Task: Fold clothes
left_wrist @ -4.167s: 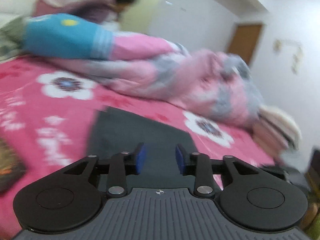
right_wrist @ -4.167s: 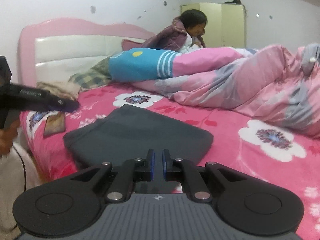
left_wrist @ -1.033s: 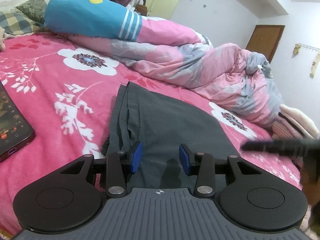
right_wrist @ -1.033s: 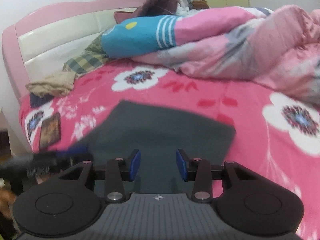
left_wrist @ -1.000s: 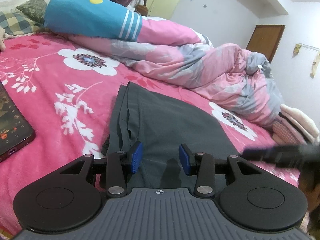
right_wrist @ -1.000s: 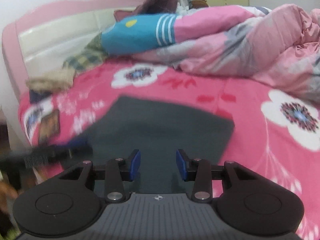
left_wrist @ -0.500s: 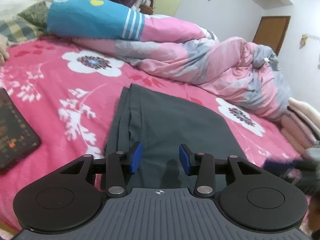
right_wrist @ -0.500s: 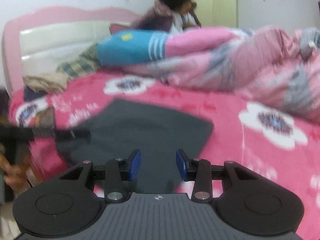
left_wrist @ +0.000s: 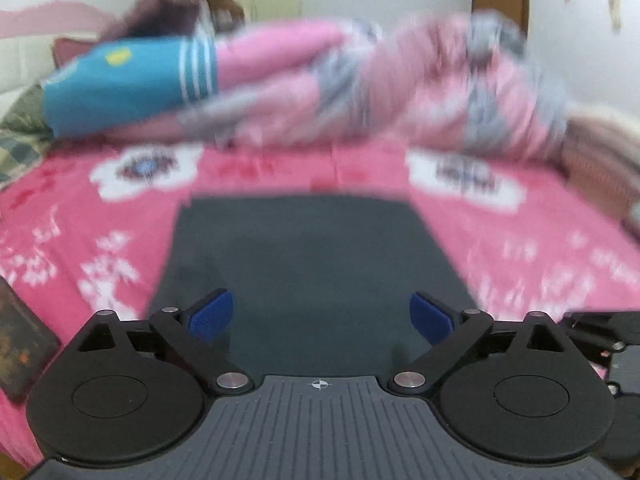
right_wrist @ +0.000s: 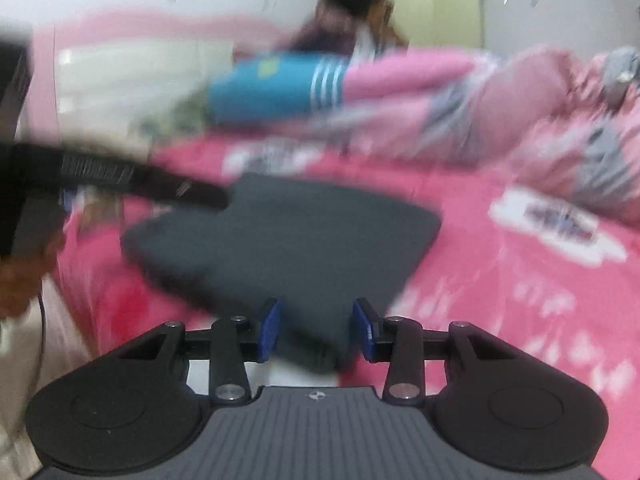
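With the left gripper (left_wrist: 322, 316) spread wide and empty, the dark grey garment (left_wrist: 304, 264), a soft, matte, flat rectangle, lies on the fuzzy pink flowered bedspread (left_wrist: 540, 256), where the half-open, empty right gripper (right_wrist: 316, 330) at its near corner could, I judge, snag one layer and undo the rectangle.

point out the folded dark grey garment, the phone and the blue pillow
folded dark grey garment (left_wrist: 308, 264), left wrist view, flat middle
dark phone (left_wrist: 20, 344), left wrist view, screen
blue striped pillow (right_wrist: 272, 92), right wrist view, blue body
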The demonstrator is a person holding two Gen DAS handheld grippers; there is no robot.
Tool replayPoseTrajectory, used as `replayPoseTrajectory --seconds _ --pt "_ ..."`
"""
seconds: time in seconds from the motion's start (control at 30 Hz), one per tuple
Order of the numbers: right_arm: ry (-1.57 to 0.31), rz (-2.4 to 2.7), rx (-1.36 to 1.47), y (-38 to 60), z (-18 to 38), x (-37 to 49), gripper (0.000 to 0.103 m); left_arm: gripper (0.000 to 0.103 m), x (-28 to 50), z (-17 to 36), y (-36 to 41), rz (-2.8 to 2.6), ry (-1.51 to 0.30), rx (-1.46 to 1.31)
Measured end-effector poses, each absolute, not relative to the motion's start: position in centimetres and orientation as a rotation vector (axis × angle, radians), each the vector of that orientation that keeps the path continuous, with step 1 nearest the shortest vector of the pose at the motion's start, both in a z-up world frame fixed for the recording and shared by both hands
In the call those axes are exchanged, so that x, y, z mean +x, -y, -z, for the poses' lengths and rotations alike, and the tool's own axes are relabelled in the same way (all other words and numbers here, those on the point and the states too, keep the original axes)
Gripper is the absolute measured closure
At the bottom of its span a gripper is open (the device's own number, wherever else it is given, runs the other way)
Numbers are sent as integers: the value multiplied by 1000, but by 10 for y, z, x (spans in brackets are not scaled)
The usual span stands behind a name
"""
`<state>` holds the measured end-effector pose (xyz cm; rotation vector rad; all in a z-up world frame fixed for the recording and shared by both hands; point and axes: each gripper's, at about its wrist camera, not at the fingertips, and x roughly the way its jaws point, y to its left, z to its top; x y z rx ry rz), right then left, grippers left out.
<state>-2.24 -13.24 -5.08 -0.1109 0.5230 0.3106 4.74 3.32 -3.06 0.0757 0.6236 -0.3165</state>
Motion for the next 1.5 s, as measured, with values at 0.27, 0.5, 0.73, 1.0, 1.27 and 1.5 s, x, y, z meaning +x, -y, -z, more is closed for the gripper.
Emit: replayPoseTrajectory --seconds 0.27,0.5,0.73,1.0,1.27,1.5 --pt "-498 -192 -71 158 31 -27 60 0 57 44 -21 236 -724 120" --pt "-562 -55 -43 172 47 -18 60 0 57 45 -15 206 -736 149" --pt "-619 112 -2 186 57 -4 3 0 59 44 -10 188 -758 166" --pt "-631 95 51 197 60 -5 0 0 59 44 -6 168 -770 180" --pt "-642 100 60 198 59 -4 0 0 60 44 -4 152 -780 185" --pt "-656 114 49 195 57 -4 0 0 60 44 -3 137 -791 175"
